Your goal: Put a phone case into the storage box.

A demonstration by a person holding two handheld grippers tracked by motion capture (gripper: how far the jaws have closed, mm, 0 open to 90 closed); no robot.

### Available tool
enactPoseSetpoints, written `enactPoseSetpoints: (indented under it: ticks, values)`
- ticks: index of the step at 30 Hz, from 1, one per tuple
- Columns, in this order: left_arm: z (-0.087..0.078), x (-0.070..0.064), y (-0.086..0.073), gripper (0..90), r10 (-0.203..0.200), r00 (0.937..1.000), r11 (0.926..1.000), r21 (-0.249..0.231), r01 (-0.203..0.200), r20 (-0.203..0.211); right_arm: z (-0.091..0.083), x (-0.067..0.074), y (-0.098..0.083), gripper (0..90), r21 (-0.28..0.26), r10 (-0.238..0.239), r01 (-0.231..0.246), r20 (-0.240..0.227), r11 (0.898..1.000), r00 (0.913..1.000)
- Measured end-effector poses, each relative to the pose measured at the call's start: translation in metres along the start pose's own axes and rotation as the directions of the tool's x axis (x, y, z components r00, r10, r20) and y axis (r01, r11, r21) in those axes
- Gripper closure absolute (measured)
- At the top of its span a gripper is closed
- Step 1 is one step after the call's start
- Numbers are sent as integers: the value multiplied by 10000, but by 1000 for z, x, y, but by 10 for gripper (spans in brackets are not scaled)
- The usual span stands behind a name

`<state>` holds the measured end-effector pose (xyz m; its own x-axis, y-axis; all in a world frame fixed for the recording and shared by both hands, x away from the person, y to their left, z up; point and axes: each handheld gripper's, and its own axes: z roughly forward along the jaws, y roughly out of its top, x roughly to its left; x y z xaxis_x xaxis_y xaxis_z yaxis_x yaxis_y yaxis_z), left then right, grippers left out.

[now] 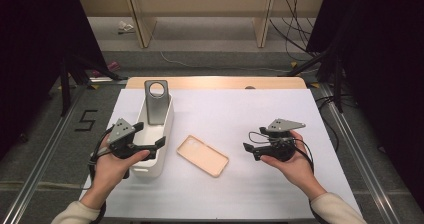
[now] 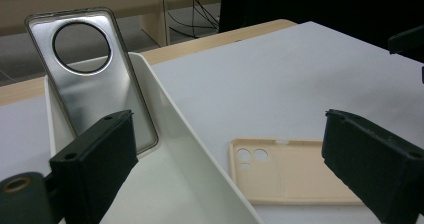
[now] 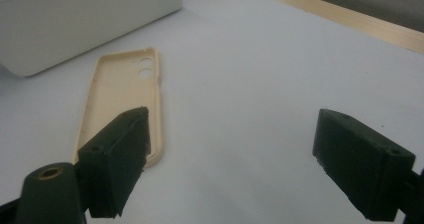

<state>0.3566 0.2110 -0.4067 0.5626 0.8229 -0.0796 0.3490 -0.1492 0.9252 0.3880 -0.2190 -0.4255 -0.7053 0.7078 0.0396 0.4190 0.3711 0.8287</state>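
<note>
A peach phone case (image 1: 202,155) lies flat, hollow side up, on the white table between my hands. A grey metallic phone case (image 1: 156,101) with a large round hole leans upright in the far end of a white bin (image 1: 167,129). My left gripper (image 1: 149,134) hovers open over the bin's near end, one jaw above the bin (image 2: 200,174), the grey case (image 2: 95,79) ahead and the peach case (image 2: 290,174) to its right. My right gripper (image 1: 250,144) stands open right of the peach case (image 3: 125,94), nothing between its jaws.
The white sheet (image 1: 240,114) covers a wooden table whose bare edge (image 1: 215,82) shows at the back. Dark stands and cables (image 1: 300,39) lie on the floor beyond. A metal rail (image 1: 45,154) and a floor mark "5" (image 1: 86,119) sit to the left.
</note>
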Motion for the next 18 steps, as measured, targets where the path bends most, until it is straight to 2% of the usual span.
enactPoseSetpoints:
  ticks: [9, 12, 15, 18]
  values:
    - [0, -2, 1, 71, 11, 10000, 10000, -31, -11, 34, 2, 0, 0, 176, 118, 113, -112, -81, 9999, 9999]
    - [1, -2, 1, 74, -23, 10000, 10000, -59, 24, 80, 6, 2, 3, 307, 262, 190, -182, -312, 9995, 9993]
    - [1, -3, 1, 78, -18, 10000, 10000, -64, 19, 84, 11, 5, 5, 519, 449, 63, -46, -361, 9990, 9993]
    - [2, -4, 1, 79, 30, 10000, 10000, -30, -30, 48, 13, 8, 8, 686, 737, 17, 16, -456, 9973, 9990]
